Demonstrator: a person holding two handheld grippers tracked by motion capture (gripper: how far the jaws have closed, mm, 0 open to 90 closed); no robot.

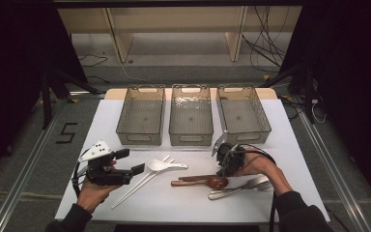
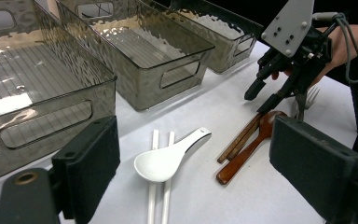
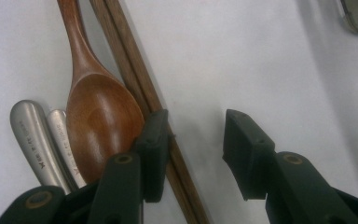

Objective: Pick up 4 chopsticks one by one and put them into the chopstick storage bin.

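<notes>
While the right gripper (image 3: 193, 154) hangs spread over slim brown wooden chopsticks (image 3: 135, 70) beside a glossy wooden spoon (image 3: 100, 126) on the white worktop (image 3: 261, 56), pinching nothing, the left gripper (image 2: 193, 172) gapes empty near a smooth white ceramic spoon (image 2: 168, 158)
</notes>
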